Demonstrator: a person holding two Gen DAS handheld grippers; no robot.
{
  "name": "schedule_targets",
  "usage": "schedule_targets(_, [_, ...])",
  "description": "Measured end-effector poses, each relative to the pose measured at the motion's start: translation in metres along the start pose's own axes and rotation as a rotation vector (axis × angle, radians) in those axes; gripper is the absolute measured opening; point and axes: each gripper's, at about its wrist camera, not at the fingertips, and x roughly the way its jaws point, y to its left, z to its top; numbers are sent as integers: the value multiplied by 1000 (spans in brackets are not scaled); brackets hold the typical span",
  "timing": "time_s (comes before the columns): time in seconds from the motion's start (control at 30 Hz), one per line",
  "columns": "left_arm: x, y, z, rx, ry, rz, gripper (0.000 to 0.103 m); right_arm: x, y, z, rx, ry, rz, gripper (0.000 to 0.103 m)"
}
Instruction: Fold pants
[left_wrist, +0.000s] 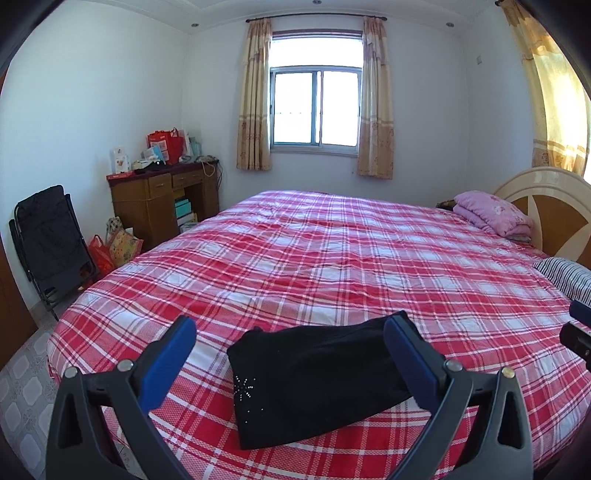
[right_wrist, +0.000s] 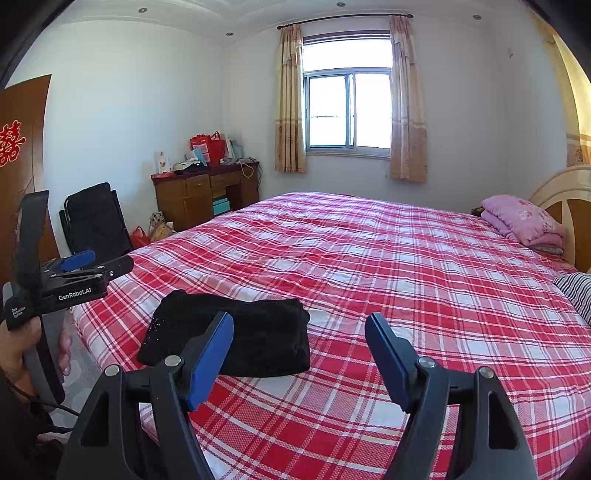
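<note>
Nearest in the left wrist view, the left gripper hangs above the bed's near edge with its blue-padded fingers spread wide and gripping nothing; the same tool shows from the side in the right wrist view, held in the person's left hand. The right gripper also stands with its fingers far apart and nothing between them, low over the bedspread.

The black pants lie folded into a compact bundle near the front edge of the bed, on the red and white plaid bedspread. A small sparkly pattern shows on the bundle's near left corner. The right finger of the left gripper overlaps the bundle's right end in the picture; whether it touches the cloth cannot be told.

Farther back, a folded pink quilt sits by the headboard, with a striped pillow nearer. Beyond the bed stand a wooden desk piled with bags, a folded black chair, and a curtained window
</note>
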Motion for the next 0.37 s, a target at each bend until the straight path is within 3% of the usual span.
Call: schedule_targets(0.37, [-5,-7,-2,72,-43,70,103,3,2,-2,-12,10,2,75])
